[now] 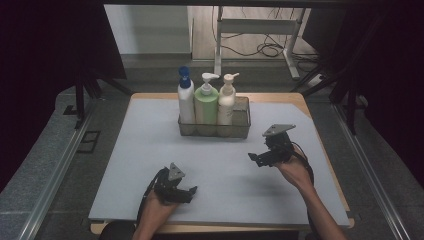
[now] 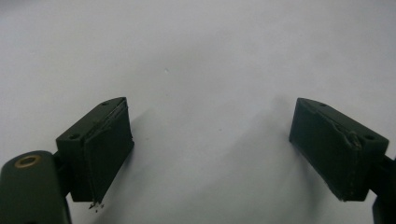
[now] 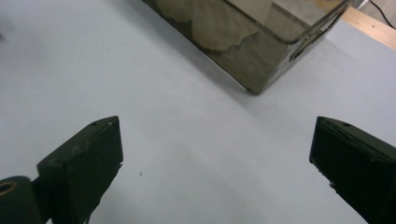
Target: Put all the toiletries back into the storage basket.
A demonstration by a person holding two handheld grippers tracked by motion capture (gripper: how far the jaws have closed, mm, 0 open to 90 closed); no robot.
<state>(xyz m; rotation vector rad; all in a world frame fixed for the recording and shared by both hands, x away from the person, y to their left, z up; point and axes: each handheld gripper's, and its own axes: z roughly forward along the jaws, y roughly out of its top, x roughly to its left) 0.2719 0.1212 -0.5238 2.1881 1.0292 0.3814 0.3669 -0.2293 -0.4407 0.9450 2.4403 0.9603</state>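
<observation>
High view: three bottles stand in the basket; nearer, left gripper and right gripper, both spread wide and empty. Right gripper view: basket corner ahead.

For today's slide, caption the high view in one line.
Three pump bottles stand in a clear bin; both hand-held grippers open.

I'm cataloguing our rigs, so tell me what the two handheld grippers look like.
Both the left gripper and right gripper are black, with two blocky jaws, a grey three-cornered plate on top and a black cable trailing back along the forearm. The forearms are bare, no sleeves.
</observation>
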